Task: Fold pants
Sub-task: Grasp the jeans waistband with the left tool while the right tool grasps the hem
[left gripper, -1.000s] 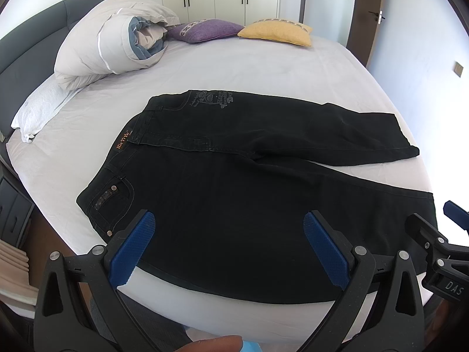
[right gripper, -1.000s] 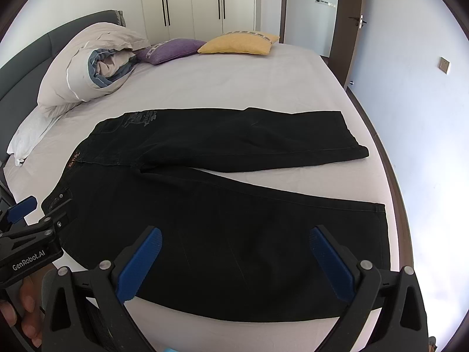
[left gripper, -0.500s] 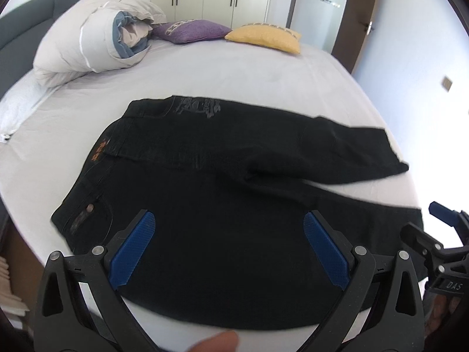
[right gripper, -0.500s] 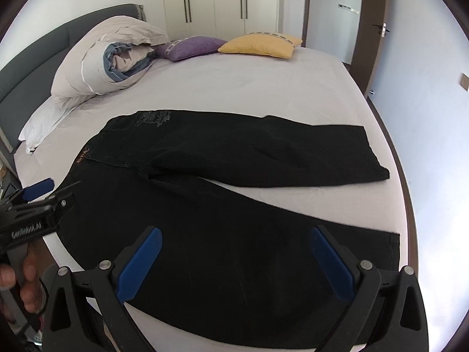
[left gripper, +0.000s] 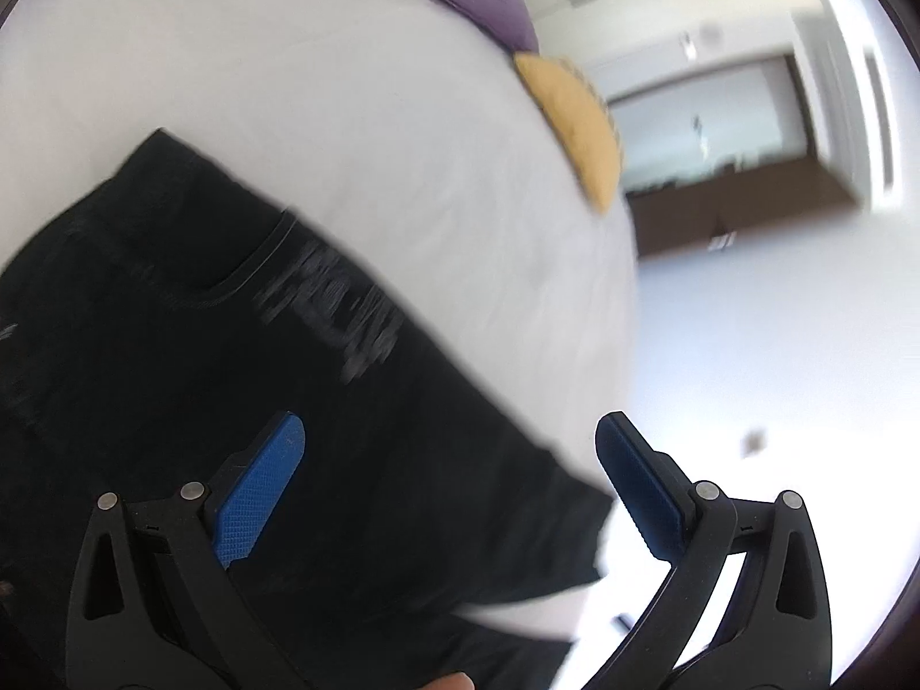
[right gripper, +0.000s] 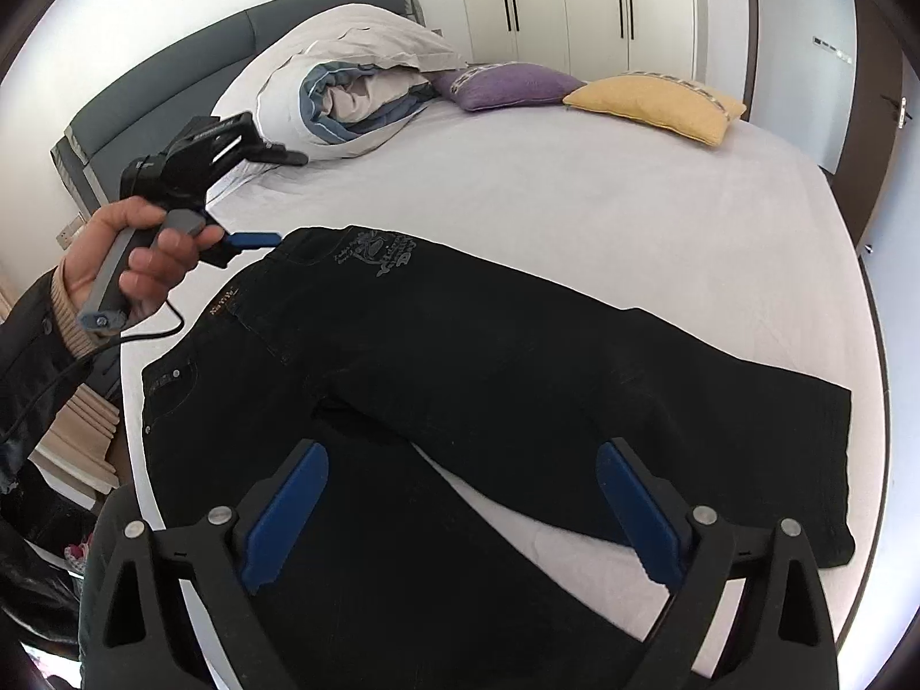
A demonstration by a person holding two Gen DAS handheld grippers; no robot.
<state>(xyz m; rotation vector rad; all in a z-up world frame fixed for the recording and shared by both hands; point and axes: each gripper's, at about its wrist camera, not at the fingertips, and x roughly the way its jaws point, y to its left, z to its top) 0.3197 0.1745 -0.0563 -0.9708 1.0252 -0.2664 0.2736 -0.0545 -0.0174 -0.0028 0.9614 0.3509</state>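
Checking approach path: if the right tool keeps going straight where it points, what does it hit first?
Most likely the black pants lying on the bed: the open right tool aims down at the crotch area, nothing between. Depth is unclear.

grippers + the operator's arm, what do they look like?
Both grippers: black skeletal frames with silver rivets, blue textured pads. The left gripper has a grey handle and a trailing black cable. The left hand emerges from a dark sleeve with tan knit cuff.
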